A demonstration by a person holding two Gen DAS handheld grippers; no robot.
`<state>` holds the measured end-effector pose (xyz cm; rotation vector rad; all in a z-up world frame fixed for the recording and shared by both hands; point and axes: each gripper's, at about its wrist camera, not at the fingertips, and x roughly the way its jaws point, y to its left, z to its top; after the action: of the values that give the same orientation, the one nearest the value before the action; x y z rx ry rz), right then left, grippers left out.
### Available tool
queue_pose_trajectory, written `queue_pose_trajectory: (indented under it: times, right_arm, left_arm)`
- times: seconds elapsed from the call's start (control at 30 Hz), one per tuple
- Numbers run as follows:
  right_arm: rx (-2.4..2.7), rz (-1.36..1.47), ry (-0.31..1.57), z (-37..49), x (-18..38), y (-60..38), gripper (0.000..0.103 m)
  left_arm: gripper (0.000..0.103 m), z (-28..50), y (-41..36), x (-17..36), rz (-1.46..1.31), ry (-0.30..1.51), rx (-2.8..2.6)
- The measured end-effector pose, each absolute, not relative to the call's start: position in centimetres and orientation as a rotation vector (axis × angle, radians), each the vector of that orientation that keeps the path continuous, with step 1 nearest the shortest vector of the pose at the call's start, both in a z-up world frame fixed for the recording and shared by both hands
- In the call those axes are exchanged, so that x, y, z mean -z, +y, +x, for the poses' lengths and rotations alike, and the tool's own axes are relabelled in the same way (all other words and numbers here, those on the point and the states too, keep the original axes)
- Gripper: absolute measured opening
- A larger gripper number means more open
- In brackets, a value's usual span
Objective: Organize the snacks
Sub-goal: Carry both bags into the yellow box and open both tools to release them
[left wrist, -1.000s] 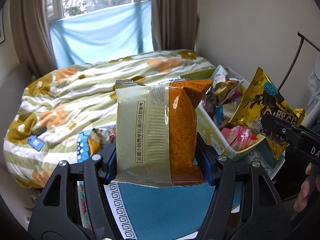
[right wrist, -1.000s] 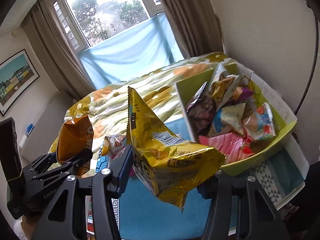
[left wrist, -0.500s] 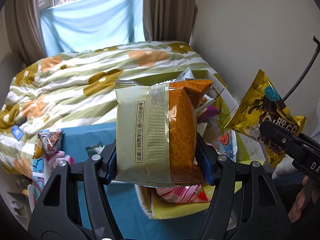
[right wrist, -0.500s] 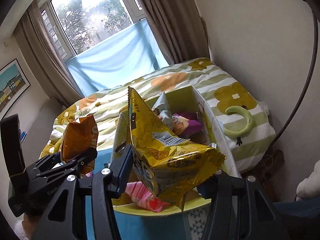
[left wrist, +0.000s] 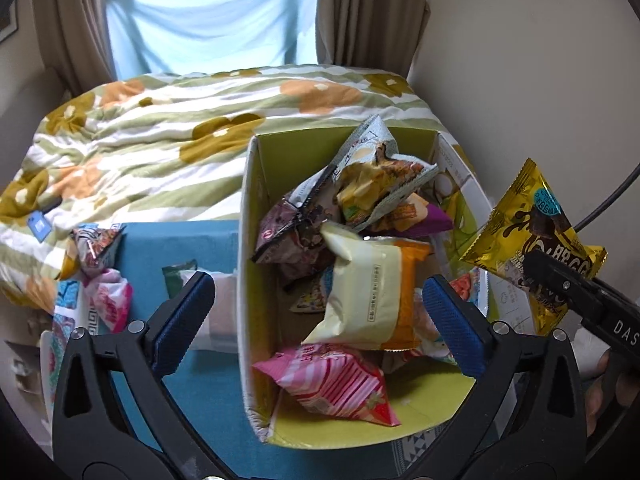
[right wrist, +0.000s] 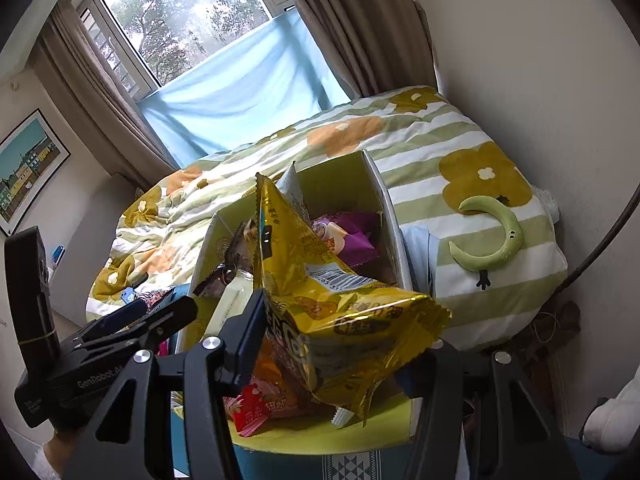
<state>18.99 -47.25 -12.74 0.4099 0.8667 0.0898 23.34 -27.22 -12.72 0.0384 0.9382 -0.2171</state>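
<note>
Cardboard forms the open box [left wrist: 250, 264], white outside and lime green inside, its near left corner frayed; it stands on a teal cloth [left wrist: 208, 392] with a white key-pattern border, at the foot of a quilt [left wrist: 168, 136] striped green and white with ochre and orange flowers. Crinkled foil and plastic snack packs fill the box: a pink-and-white striped pouch [left wrist: 332, 384] near the front, a purple one [left wrist: 434, 220] further back, a pale blue pack [left wrist: 380, 172] standing up at the rear. The left gripper [left wrist: 320, 320] hangs over the box with its jaws opening wide, blue ribbed pads [left wrist: 450, 328] clear of everything. Between them, touching neither, is the cream and orange packet [left wrist: 368, 300], smooth and pillow-shaped, tilted over the pile; a boxed line of small print runs down its back seam (too small to read).

The right gripper [right wrist: 332, 344] is clamped narrow on a shiny gold foil bag [right wrist: 340, 304] with serrated ends, a white barcode panel and a teal round sticker [left wrist: 546, 202] in the left view. Its lettering is not legible. That bag is held above the box's right side. More packets lie on the cloth left of the box, among them a pink and white one [left wrist: 110, 300]. "GenRobot" is moulded on the left tool's side, "DAS" on the right's. A soft green crescent toy [right wrist: 492, 236] rests on the quilt's corner.
</note>
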Motion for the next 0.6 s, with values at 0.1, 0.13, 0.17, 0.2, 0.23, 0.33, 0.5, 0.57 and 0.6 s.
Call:
queue_pose_trajectory:
  times: [0.1,0.13,0.17,0.2,0.23,0.33,0.5,0.57,0.6]
  right_arm:
    - [-0.08,0.4,0.875,19.0,12.9,-47.3,0.051]
    - [-0.072,0.393,0.875,19.0,12.8,-47.3,0.05]
    - [-0.062,0.383,0.873,19.0,12.6,-47.2,0.051]
    - [-0.049,0.369,0.87,19.0,12.4,-47.2,0.051]
    - [-0.034,0.354,0.87,19.2,12.3,-47.1,0.05]
    - [0.024,0.31,0.88,20.0,12.2,-46.9,0.051]
    - [0.109,0.238,0.924,22.8,13.3,-46.3,0.051]
    - [0.129,0.21,0.947,23.7,13.9,-45.8,0.051]
    - [0.135,0.208,0.955,23.9,14.2,-45.6,0.051]
  left_arm:
    - [0.103,22.6,-26.0,12.7,0.043,0.95,0.212]
    - [0.103,22.4,-25.6,12.7,0.043,0.951,0.208]
    - [0.103,22.3,-25.3,12.6,0.041,0.953,0.208]
    - [0.103,22.2,-25.0,12.7,0.039,0.954,0.212]
    - [0.103,22.2,-24.8,12.5,0.038,0.953,0.214]
    - [0.103,22.3,-24.3,12.1,0.051,0.935,0.204]
    - [0.103,22.8,-23.3,11.3,0.058,0.913,0.179]
    - [0.103,22.9,-23.0,11.4,0.064,0.915,0.169]
    - [0.103,23.0,-22.8,11.5,0.067,0.917,0.165]
